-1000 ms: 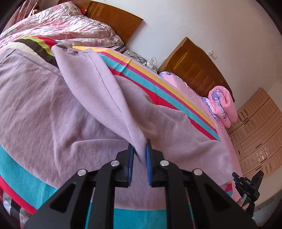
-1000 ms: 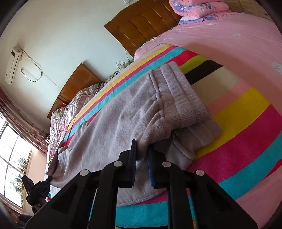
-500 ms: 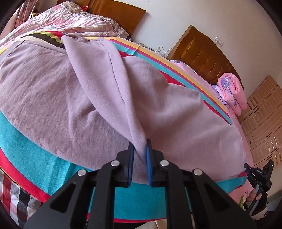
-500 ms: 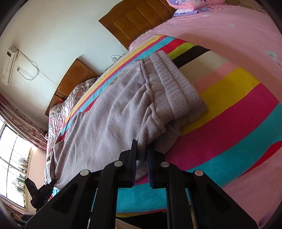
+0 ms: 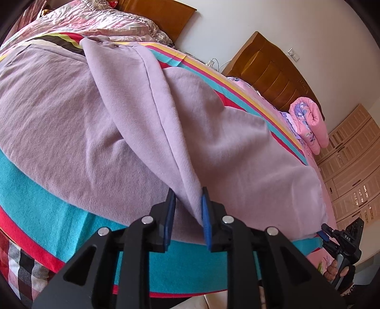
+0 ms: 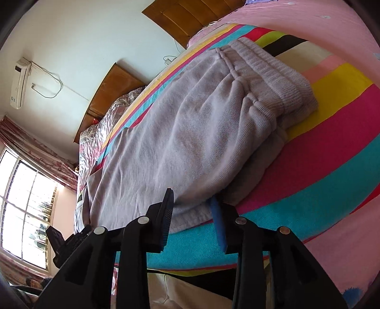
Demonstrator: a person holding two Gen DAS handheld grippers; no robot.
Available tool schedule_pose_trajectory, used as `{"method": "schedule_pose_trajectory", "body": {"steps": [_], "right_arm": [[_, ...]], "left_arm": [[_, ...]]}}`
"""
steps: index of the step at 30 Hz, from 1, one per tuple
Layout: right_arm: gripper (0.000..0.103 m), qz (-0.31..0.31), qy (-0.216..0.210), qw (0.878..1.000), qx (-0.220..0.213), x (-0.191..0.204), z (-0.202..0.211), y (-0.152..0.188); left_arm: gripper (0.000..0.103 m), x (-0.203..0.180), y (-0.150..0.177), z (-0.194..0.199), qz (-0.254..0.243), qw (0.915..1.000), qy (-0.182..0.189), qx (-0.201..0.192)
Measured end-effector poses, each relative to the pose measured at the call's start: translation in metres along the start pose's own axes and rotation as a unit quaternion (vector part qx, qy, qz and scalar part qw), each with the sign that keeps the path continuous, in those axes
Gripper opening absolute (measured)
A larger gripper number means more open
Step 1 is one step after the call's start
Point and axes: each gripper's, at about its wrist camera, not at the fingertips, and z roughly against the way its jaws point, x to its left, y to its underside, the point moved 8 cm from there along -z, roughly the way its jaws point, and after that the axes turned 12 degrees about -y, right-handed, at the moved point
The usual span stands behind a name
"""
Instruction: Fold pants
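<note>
Pants (image 5: 71, 114), one lilac pair, lie spread across the striped blanket (image 5: 47, 204) on the bed, their ribbed waistband (image 6: 280, 78) at the right end and the legs running away to the left. I count two grippers, one in each of my hands. My left gripper (image 5: 187, 214) has just been easing its jaws apart; a raised fold of the pants leg still hangs between the blue pads, lying against the right pad (image 5: 206, 221) while a gap shows at the left one, so the cloth is no longer pinched. My right gripper (image 6: 193, 214) has also just been opening; its jaws stand apart at the near edge of the pants close to the waistband, with the hem of the cloth lying between them and neither pad pressing it. Two wooden headboards stand at the far wall, one (image 5: 273, 71) behind this bed and one (image 5: 156, 14) further left. One rolled pink quilt (image 5: 308, 123) sits at the far right, with pale cabinet doors (image 5: 351, 166) beyond it. Containers holding anything I cannot make out.
</note>
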Motion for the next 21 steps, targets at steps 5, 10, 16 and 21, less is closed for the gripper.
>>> {"method": "schedule_pose_trajectory", "body": {"steps": [5, 10, 16, 21], "right_arm": [[0.024, 0.014, 0.005, 1.0, -0.001, 0.013, -0.018, 0.009], [0.007, 0.04, 0.019, 0.999, -0.02, 0.028, -0.001, 0.008], [0.005, 0.02, 0.038, 0.999, 0.003, 0.003, -0.015, 0.013], [0.005, 0.033, 0.061, 0.997, 0.012, 0.008, -0.015, 0.009]], "left_arm": [[0.019, -0.004, 0.001, -0.003, -0.006, 1.0, -0.003, -0.006], [0.013, -0.008, -0.004, 0.014, -0.023, 0.999, -0.014, -0.035], [0.013, -0.002, 0.008, -0.002, -0.027, 0.9992, -0.03, -0.009], [0.015, -0.001, 0.008, -0.003, -0.035, 0.9989, -0.024, -0.017]]}}
